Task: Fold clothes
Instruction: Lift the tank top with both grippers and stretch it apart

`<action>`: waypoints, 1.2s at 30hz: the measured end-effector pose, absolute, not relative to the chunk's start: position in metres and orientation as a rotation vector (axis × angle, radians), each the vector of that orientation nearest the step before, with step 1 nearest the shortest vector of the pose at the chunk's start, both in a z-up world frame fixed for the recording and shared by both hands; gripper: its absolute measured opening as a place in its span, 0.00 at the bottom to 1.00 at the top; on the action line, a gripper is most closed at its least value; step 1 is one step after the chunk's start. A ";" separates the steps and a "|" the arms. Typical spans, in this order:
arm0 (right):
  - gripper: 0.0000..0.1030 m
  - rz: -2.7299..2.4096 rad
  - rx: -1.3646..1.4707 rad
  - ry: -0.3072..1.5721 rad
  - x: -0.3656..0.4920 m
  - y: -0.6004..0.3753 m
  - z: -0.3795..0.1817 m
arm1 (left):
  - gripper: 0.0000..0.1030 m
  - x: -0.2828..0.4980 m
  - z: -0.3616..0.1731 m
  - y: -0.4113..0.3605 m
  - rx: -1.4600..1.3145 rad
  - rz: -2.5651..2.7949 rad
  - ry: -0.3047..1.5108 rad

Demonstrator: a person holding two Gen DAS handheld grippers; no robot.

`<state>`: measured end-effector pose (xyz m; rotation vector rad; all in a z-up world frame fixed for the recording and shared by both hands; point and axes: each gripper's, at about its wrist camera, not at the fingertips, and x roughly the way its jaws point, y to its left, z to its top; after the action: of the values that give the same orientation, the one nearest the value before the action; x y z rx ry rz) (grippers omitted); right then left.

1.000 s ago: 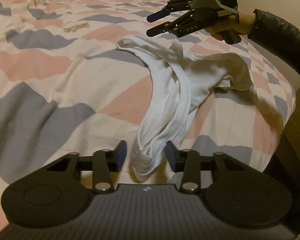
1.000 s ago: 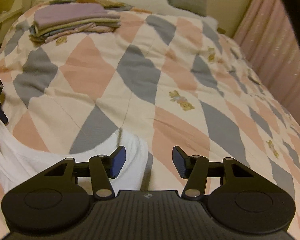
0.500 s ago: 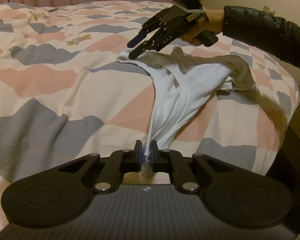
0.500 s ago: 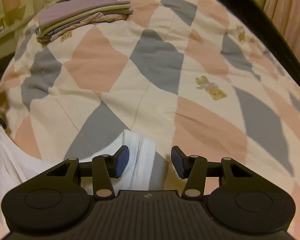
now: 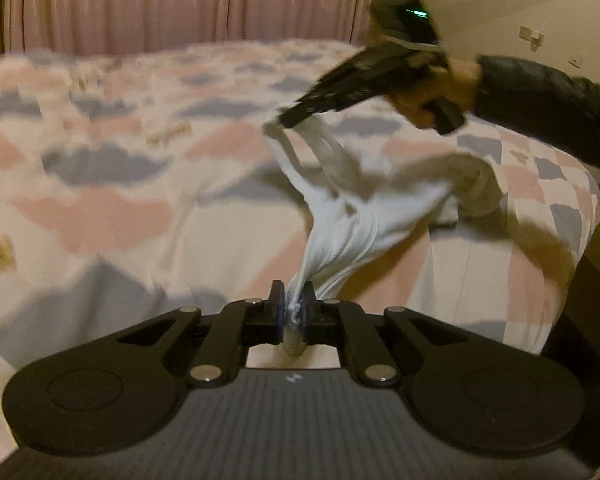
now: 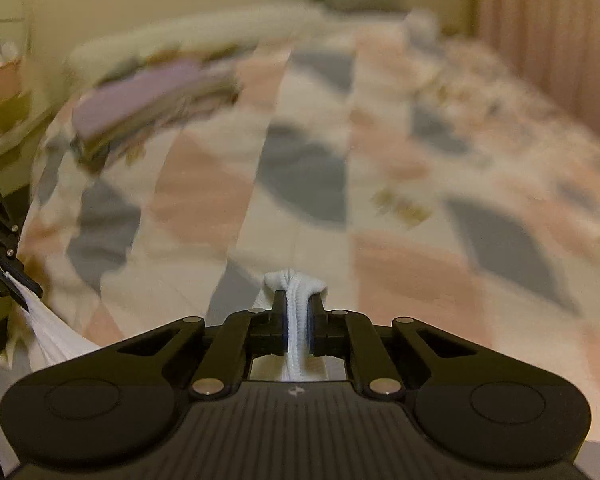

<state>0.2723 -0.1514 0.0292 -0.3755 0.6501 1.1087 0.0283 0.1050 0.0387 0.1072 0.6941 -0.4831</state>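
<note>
A white ribbed garment [image 5: 364, 216] hangs stretched above the patchwork bed [image 5: 100, 184]. My left gripper [image 5: 293, 292] is shut on one bunched end of it, low in the left wrist view. At the upper right of that view, my right gripper [image 5: 290, 120] pinches another edge, held by a hand in a dark sleeve [image 5: 548, 108]. In the right wrist view, the right gripper [image 6: 298, 300] has its jaws closing, pads pressed on a corded white hem [image 6: 294, 280]. The left gripper [image 6: 16, 284] shows at the left edge with cloth trailing from it.
A pile of folded clothes [image 6: 148, 92] lies at the far left of the bed near a pale pillow [image 6: 180, 40]. A pink curtain [image 5: 180, 4] runs behind the bed. The bed's edge drops off at the right of the left wrist view. Both views are motion-blurred.
Both grippers closed on the white garment, the left one first, the right one just now. Both have lifted it off the quilt, so it now hangs stretched between them.
</note>
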 end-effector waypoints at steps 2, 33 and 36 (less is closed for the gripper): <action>0.09 1.026 -0.349 0.555 0.251 -0.173 0.058 | 0.05 0.029 0.063 0.103 0.145 -0.473 0.631; 0.07 0.295 -0.168 -0.074 -0.036 -0.364 0.250 | 0.06 -0.039 0.294 0.006 0.555 -0.403 0.059; 0.07 0.266 -0.193 0.015 0.024 -0.363 0.217 | 0.06 0.035 0.252 -0.017 0.570 -0.412 0.159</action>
<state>0.0243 -0.3626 0.2171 -0.1931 0.0148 0.2656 0.0349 -0.0168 0.2521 0.5703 0.1585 -0.4120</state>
